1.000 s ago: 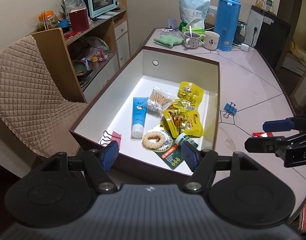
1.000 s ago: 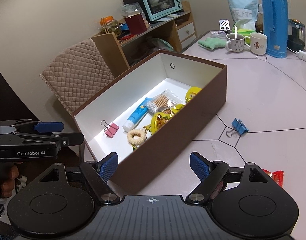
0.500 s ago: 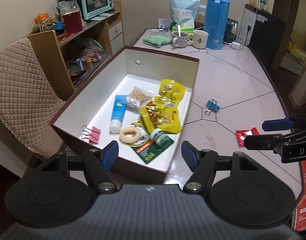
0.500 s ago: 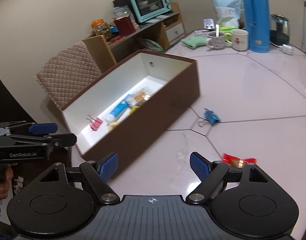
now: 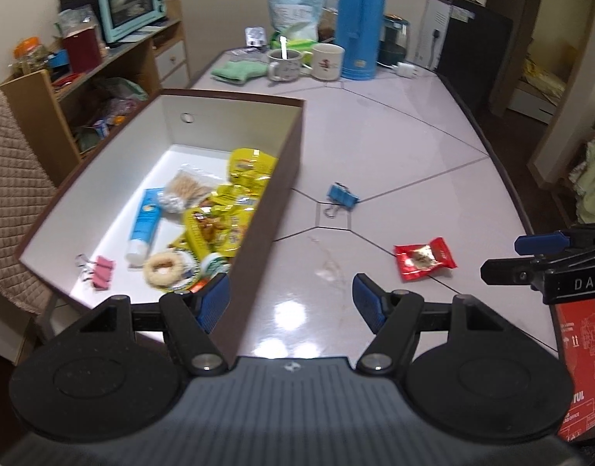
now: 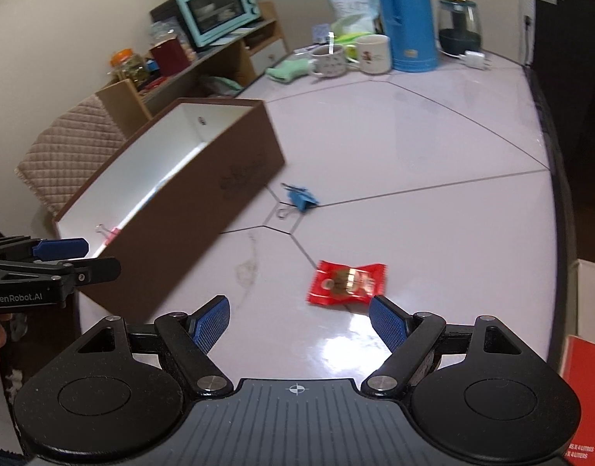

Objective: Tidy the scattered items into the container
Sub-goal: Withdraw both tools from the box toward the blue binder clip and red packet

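A brown box (image 5: pixel 285 178) (image 6: pixel 204 194) with a white inside stands on the table's left side. In it lie yellow snack packs (image 5: pixel 235 209), a blue tube (image 5: pixel 144 225), a bag of cotton swabs (image 5: pixel 184 190), a ring biscuit (image 5: pixel 163 270) and a pink binder clip (image 5: pixel 103 275). On the table to its right lie a blue binder clip (image 5: pixel 342 198) (image 6: pixel 301 200) and a red snack packet (image 5: pixel 423 258) (image 6: pixel 346 281). My left gripper (image 5: pixel 291 303) is open over the box's near right corner. My right gripper (image 6: pixel 299 324) is open, just short of the red packet.
At the table's far end stand a blue thermos (image 5: pixel 357 23), two mugs (image 5: pixel 307 62), a green cloth (image 5: pixel 235 72) and a bag (image 5: pixel 295 0). A padded chair (image 5: pixel 10 194) and a shelf with a teal oven (image 5: pixel 130 0) are to the left. A red box (image 6: pixel 586 400) lies at the right.
Both grippers have moved to the right, away from over the box toward the table's open part. The red packet and blue clip have come nearer the middle of both views. The jaws stayed as they were.
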Tool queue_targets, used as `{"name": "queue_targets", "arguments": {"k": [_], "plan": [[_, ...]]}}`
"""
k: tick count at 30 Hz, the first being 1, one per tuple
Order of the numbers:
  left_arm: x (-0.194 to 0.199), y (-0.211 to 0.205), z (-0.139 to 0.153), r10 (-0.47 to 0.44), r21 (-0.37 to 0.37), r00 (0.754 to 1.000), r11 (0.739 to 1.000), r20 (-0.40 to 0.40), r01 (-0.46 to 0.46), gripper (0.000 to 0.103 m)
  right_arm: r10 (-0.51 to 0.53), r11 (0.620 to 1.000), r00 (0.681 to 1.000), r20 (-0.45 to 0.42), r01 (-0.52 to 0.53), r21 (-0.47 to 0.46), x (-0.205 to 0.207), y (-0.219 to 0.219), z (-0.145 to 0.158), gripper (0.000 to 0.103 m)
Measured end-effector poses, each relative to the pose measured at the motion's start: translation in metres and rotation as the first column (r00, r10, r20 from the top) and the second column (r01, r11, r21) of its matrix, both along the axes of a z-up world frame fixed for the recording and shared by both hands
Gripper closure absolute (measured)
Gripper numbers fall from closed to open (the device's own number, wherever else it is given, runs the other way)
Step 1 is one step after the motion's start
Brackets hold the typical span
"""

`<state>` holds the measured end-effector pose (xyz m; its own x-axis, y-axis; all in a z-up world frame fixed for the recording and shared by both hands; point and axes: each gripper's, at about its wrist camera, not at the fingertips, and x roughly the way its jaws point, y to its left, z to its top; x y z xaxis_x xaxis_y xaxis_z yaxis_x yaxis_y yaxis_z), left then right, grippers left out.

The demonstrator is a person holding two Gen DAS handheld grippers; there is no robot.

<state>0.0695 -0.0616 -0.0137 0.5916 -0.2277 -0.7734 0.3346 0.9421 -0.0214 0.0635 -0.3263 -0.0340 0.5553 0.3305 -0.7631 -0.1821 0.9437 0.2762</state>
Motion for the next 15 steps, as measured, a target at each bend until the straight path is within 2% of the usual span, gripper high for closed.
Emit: {"name": "queue_targets", "arguments": {"k": [15], "plan": [[0.033, -0.066, -0.037, -0.139, 0.004, 0.99, 0.99, -0.035, 0.139, 0.037, -0.067, 0.998, 0.996, -0.064, 0.067, -0.014, 0.025, -0.038, -0.021, 0.021]]}}
